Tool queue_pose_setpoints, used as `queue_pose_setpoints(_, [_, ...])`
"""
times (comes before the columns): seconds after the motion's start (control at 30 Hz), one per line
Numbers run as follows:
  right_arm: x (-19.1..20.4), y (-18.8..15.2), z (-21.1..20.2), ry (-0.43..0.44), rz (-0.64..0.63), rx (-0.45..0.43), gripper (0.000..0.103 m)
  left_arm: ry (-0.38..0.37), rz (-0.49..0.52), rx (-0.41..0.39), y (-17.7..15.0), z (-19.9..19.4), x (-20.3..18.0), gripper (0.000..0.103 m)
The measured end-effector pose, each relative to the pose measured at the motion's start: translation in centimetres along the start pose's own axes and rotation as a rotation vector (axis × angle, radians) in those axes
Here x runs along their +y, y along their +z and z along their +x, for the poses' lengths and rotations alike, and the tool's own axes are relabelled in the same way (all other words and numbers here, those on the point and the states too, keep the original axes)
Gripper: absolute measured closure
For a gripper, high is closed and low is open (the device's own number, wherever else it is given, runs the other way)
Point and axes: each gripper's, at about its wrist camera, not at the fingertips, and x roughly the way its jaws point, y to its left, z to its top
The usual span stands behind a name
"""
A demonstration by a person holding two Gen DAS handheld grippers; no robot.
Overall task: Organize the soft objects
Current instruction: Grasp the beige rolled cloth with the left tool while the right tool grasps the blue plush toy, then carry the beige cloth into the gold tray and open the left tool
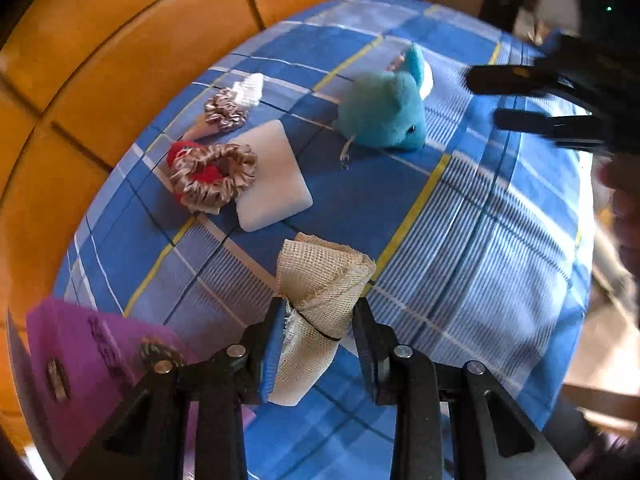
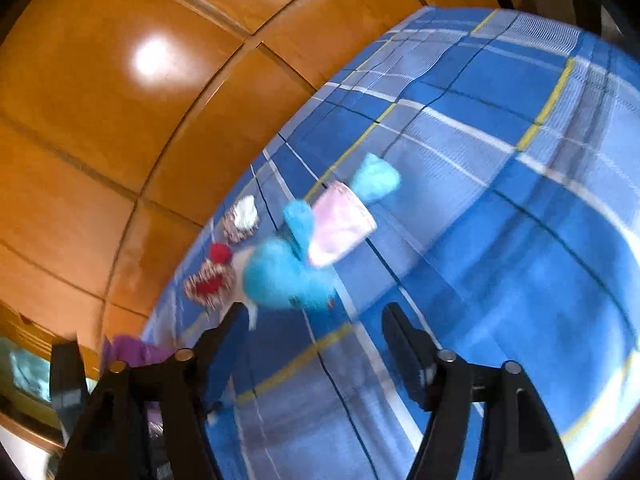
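Left wrist view has our left claw (image 1: 320, 312) closed to a narrow gap around a rolled beige mesh cloth (image 1: 316, 300) tied with a dark band; the left pad presses its side, while a sliver of gap shows at the right pad, so we judge the grip partial. To do this step well we should squeeze until both pads bite below the band, then lift straight up so the loose fanned end does not snag the blue plaid bedcover (image 1: 460, 220). Farther off lie a blue plush toy (image 1: 384, 116), a white foam pad (image 1: 276, 176), a brown scrunchie (image 1: 212, 176) over something red, and a second scrunchie (image 1: 225, 112) beside a small white piece. At the near left sits a purple basket (image 1: 80, 360), the only container we see; something small and patterned seems to lie at its rim, but we cannot tell more. Our right claw (image 2: 312, 312) hangs open and empty over the bedcover, near the plush toy, in a badly blurred right wrist view.
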Motion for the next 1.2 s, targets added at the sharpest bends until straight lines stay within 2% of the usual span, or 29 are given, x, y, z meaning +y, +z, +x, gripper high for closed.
queue_pose_setpoints(0.1, [-0.3,1.5,2.5,0.021,0.074,0.011,0.031,-0.024,-0.048,-0.018,-0.6,-0.6,0.1,0.069])
queue_pose_setpoints(0.17, [-0.6,2.5,4.3,0.006,0.120,0.022,0.031,-0.033,-0.067,-0.031,-1.2,-1.1,0.1,0.069])
queue_pose_setpoints(0.33, [-0.2,3.5,7.0,-0.021,0.124,0.036,0.031,-0.061,-0.117,-0.072,-2.1,-2.4,-0.4,0.069])
queue_pose_setpoints(0.4, [0.4,3.9,7.6,-0.023,0.091,0.049,0.042,-0.072,-0.136,-0.084,-1.8,-2.5,-0.5,0.069])
queue_pose_setpoints(0.43, [0.8,3.9,8.1,-0.024,0.071,0.075,0.052,-0.077,-0.143,-0.086,-1.8,-2.5,-0.5,0.069])
queue_pose_setpoints(0.53, [1.2,4.0,9.0,-0.010,0.041,0.108,0.056,-0.090,-0.172,-0.093,-1.9,-2.6,-0.4,0.069])
queue_pose_setpoints(0.63, [1.5,4.3,9.6,-0.001,0.034,0.126,0.055,-0.107,-0.199,-0.105,-2.2,-3.0,-0.1,0.069])
queue_pose_setpoints(0.7, [1.5,4.5,10.0,-0.016,0.036,0.127,0.052,-0.110,-0.206,-0.116,-2.2,-3.2,0.0,0.069])
queue_pose_setpoints(0.8, [2.4,4.5,10.5,-0.042,-0.013,0.132,0.052,-0.124,-0.229,-0.130,-2.1,-3.6,0.3,0.069])
queue_pose_setpoints(0.87, [3.2,4.4,10.3,-0.067,-0.069,0.139,0.066,-0.139,-0.242,-0.143,-1.9,-4.1,0.5,0.069])
queue_pose_setpoints(1.03, [4.0,3.7,9.8,-0.081,-0.146,0.154,0.069,-0.183,-0.275,-0.187,0.7,-5.6,1.8,0.069])
queue_pose_setpoints(1.2, [3.7,3.5,10.3,-0.065,-0.152,0.202,0.062,-0.203,-0.379,-0.263,5.7,-7.9,6.1,0.069])
